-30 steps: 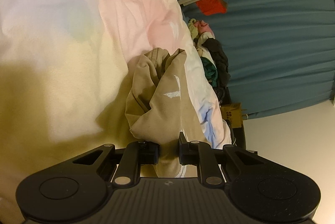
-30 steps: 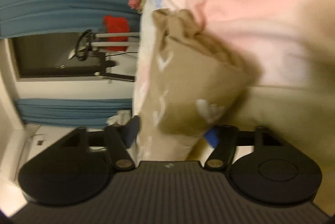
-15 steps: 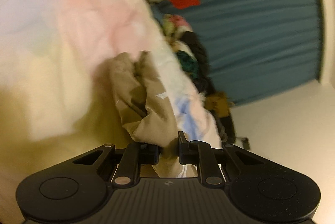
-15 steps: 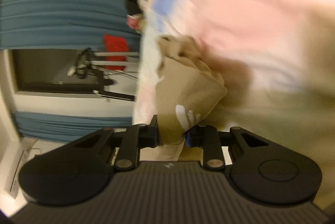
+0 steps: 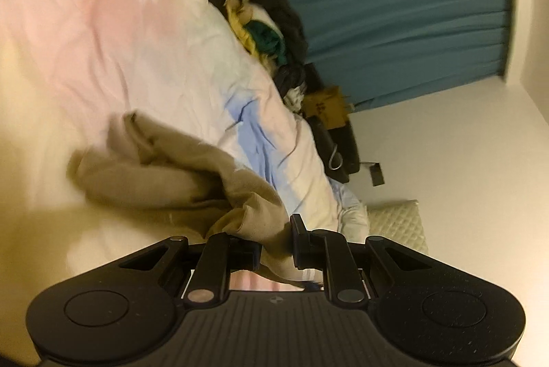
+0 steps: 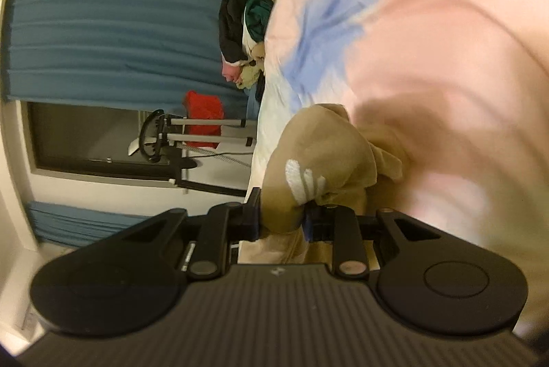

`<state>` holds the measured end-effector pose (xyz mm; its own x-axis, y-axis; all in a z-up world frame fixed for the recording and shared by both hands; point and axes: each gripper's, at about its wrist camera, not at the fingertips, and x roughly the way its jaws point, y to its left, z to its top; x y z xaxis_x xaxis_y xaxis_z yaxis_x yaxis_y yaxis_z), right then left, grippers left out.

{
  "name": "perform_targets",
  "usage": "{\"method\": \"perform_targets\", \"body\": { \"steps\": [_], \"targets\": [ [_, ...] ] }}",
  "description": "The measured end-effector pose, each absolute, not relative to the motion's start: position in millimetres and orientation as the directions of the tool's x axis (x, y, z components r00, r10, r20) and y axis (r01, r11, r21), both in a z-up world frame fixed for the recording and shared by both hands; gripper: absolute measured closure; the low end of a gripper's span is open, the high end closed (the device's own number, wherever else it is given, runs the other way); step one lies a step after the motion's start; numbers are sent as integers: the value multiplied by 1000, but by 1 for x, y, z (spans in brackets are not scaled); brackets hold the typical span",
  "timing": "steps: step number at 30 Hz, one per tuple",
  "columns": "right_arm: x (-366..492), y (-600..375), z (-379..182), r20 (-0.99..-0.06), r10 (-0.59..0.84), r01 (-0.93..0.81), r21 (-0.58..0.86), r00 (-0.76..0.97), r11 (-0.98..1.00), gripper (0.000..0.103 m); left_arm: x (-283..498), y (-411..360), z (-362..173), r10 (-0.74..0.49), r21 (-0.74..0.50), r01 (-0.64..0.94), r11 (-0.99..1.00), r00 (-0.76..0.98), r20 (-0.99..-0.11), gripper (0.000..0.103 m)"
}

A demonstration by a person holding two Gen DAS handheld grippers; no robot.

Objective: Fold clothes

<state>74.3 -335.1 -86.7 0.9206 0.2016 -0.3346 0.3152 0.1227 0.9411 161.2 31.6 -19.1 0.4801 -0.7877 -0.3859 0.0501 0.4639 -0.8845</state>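
Tan garment (image 5: 192,181) bunched on bed duvet (image 5: 103,34), clamped at both ends: left hand-held gripper (image 5: 274,247) closed on one edge, right hand-held gripper (image 6: 281,219) closed on fabric near white logo (image 6: 302,181). Clothes pile (image 5: 267,34) near blue curtain (image 5: 411,7).

Pastel duvet (image 5: 144,34), teal curtain (image 5: 405,0), cardboard box (image 5: 324,106), red cloth (image 6: 202,116) on a metal rack (image 6: 192,135).

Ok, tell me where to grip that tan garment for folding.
Keep to its edges: the left gripper and right gripper each pinch a bunched end of the tan garment. The crumpled middle sags on the duvet; edge grips should spread it.
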Motion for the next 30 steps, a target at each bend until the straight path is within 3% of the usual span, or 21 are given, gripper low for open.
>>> {"method": "perform_targets", "body": {
  "steps": [5,10,14,19,24,30],
  "targets": [
    [145,-385,-52,-339,124,307,926,933,218,78,268,-29,2,-786,-868,59,493,458,-416,87],
    [229,-438,3,-282,-31,272,884,959,381,79,373,-121,38,-751,-790,201,580,507,-423,87],
    [274,-471,12,-251,-137,286,818,958,500,79,426,-185,47,-721,-706,309,637,563,-404,87],
    [298,-504,-62,-369,-162,399,776,915,488,79,445,-234,-21,-685,-612,344,712,534,-497,87],
    [275,-501,-145,-533,-75,513,752,843,414,79,418,-210,-109,-656,-583,302,754,382,-651,88],
    [242,-493,-168,-585,-8,548,755,811,361,77,398,-198,-115,-629,-492,399,773,386,-675,80]
  ]
}}
